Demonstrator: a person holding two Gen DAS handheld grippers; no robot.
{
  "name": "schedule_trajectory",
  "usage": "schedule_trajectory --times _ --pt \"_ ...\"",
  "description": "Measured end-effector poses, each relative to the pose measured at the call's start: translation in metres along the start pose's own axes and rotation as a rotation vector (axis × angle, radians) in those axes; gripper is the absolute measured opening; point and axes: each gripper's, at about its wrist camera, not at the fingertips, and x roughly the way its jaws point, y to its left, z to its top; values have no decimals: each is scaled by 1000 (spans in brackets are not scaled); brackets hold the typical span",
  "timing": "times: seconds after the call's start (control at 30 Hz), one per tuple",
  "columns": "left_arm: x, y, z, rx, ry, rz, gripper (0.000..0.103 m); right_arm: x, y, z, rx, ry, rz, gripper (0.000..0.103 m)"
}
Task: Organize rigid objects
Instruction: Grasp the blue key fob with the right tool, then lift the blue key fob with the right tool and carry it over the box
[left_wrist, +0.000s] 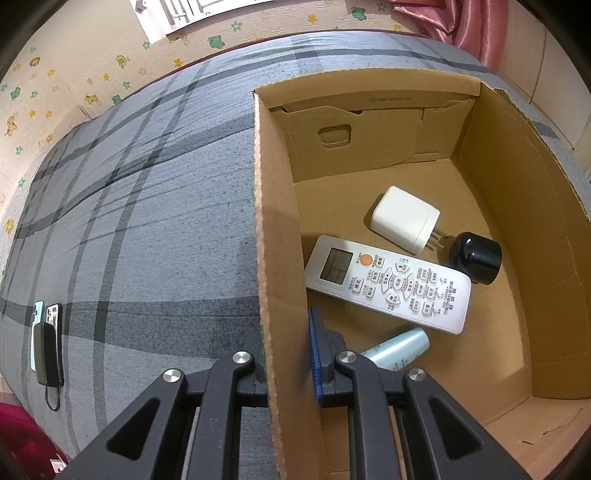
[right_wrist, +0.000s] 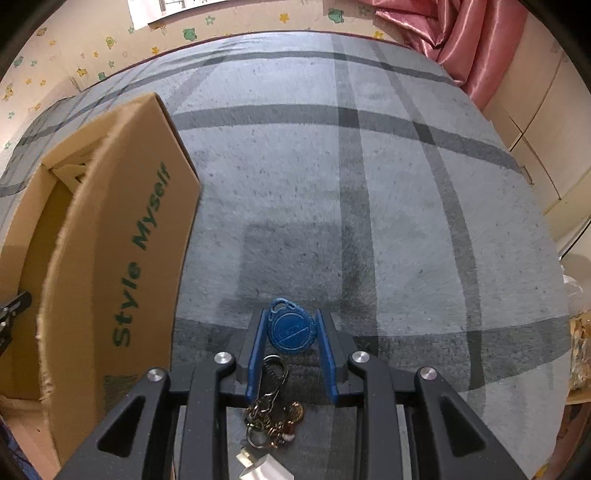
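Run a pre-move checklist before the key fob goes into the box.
1. Right hand-held gripper shut on the blue key fob: ok, a pad on each side.
2. Key ring hanging free below the fob: ok, though its lower end is cut off by the frame.
3. Left hand-held gripper clamped on the box wall: ok.
4. Room on the box floor: ok, bare cardboard around the remote, white plug, black cap and pale tube.
5. Path over the near box wall: cannot tell, clearance not visible.
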Motion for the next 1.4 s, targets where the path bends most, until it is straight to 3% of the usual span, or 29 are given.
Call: schedule_trajectory --times 0.97,1.4 --pt "0 -1 -1 2 -2 1 15 -91 44 20 -48 -128 28 28" --pt "-1 0 0 3 -1 1 15 -110 93 32 -126 -161 80 28"
